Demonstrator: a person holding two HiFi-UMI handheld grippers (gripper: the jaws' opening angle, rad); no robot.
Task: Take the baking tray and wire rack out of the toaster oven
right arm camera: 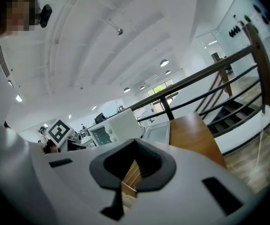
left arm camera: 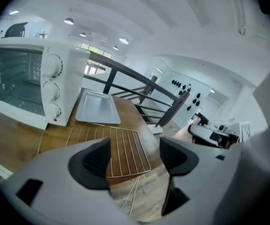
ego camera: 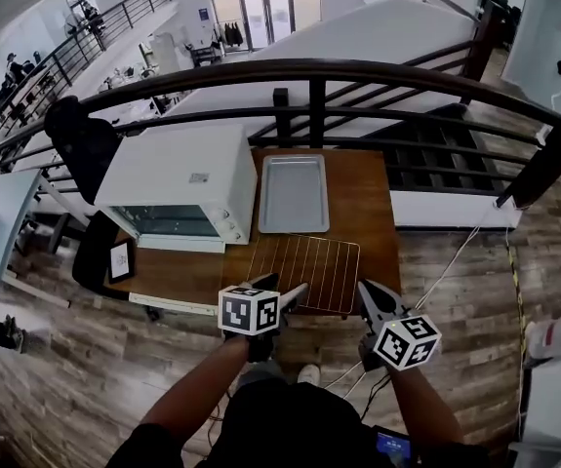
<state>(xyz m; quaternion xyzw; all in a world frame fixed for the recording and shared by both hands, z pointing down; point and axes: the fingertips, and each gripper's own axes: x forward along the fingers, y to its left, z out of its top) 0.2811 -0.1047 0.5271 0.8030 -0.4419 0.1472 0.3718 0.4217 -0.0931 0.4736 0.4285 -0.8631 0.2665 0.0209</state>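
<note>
Head view looks steeply down on a wooden table [ego camera: 368,203] with a white toaster oven [ego camera: 178,178] at its left. The baking tray [ego camera: 294,193] lies flat on the tabletop just right of the oven. The wire rack [ego camera: 304,271] lies flat nearer the person, at the table's front edge, close to the tray's near end. A small dark tablet [ego camera: 121,259] rests at the table's left front corner. A dark railing [ego camera: 309,71] curves behind the table, and a black chair [ego camera: 83,144] stands left of the oven. Thin cables [ego camera: 456,261] trail over the plank floor at the right. The left gripper [ego camera: 282,289] hangs over the rack's near left corner, and the right gripper [ego camera: 368,295] sits just off its near right corner. Left gripper view shows that gripper's jaws spread apart and holding nothing, with the rack seen past them, the tray beyond it and the oven's three knobs [left arm camera: 55,88] at the left. Right gripper view shows its jaws pressed together on nothing; past them lie the table's edge, the tray and the oven, and the left gripper's marker cube [right arm camera: 59,131] shows at the left.
</note>
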